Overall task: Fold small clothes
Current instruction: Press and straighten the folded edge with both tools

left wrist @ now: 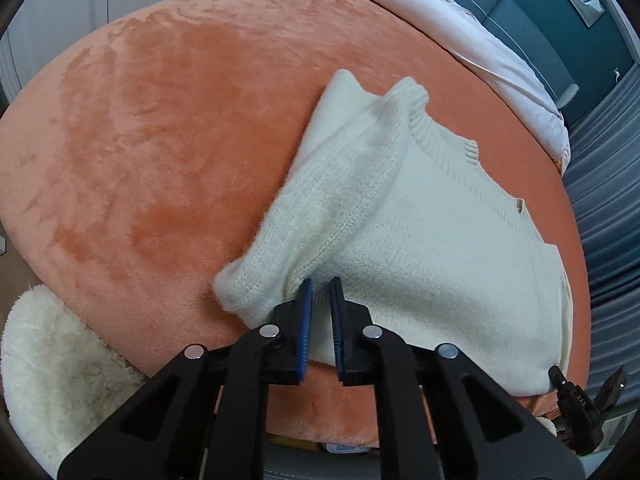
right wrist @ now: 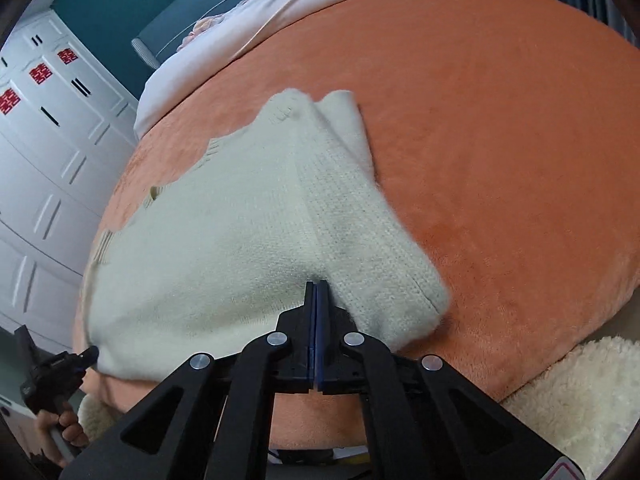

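While both grippers' jaws pinch its hem, the cream knit sweater lies sleeve-folded on orange bedding

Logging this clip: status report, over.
Left hand-held gripper pinching sweater hem; right hand-held gripper shut at hem. Sweater lies on orange blanket. Nothing obstructing.

Two fisheye wrist cams, each looking fwd and steeply down along own jaws, close above the orange plush bed cover. Left cam faces bed's left side w/ teal wall at right; right cam mirrored. Shared: cream knitted sweater, white bedding.
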A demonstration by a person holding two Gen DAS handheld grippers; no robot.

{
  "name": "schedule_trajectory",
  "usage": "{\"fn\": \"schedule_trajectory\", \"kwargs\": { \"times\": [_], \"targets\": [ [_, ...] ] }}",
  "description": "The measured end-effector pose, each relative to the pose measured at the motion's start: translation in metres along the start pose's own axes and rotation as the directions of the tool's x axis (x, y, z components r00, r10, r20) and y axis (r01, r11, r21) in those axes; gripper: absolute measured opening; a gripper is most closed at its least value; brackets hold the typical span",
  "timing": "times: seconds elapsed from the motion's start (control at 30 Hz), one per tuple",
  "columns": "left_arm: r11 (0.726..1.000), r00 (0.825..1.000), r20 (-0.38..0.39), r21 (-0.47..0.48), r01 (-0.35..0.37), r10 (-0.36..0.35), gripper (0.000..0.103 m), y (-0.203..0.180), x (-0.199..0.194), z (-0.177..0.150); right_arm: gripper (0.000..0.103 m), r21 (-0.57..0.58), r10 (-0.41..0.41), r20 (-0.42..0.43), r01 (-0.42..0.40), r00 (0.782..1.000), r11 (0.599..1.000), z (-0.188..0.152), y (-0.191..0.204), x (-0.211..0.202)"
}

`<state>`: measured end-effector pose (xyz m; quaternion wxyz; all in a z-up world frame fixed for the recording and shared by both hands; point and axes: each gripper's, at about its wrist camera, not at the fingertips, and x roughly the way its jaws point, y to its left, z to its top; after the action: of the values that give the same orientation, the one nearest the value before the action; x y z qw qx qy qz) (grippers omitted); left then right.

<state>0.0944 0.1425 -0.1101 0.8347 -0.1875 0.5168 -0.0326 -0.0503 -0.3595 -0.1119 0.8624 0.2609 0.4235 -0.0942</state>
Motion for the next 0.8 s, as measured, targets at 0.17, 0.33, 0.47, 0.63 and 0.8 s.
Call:
{"fn": "schedule_trajectory", "kwargs": {
  "times": [0.17, 0.33, 0.47, 0.63, 0.8],
  "targets": [
    [0.997, 0.998, 0.0, 0.049, -0.064, 0.064, 0.01, -0.012, -0.001, 0.0, 0.004, -0.055, -0.015, 0.097, 0.02, 0.995, 0.998, 0.002, 0.03, -0.017],
    [0.992, 0.996, 0.006, 0.087, -0.088, 0.088, 0.01, -0.015, -0.003, -0.005, 0.0, 0.025, -0.053, 0.0, 0.053, 0.999, 0.998, 0.008, -0.003, -0.005],
    [0.993, 0.996, 0.013, 0.077, -0.092, 0.091, 0.011, -0.015, -0.004, -0.006, 0.004, -0.024, -0.062, 0.103, 0.065, 0.993, 0.998, 0.014, 0.013, -0.033],
    [0.992, 0.995, 0.014, 0.078, -0.099, 0.098, 0.014, -0.02, -0.004, -0.007, 0.002, -0.039, -0.149, -0.009, 0.148, 0.989, 0.988, 0.014, -0.003, -0.003],
    [0.997, 0.998, 0.009, 0.048, -0.056, 0.056, 0.014, -0.015, -0.017, -0.011, 0.011, -0.005, -0.031, 0.068, 0.031, 0.997, 0.999, 0.016, 0.013, -0.045]
  ]
}}
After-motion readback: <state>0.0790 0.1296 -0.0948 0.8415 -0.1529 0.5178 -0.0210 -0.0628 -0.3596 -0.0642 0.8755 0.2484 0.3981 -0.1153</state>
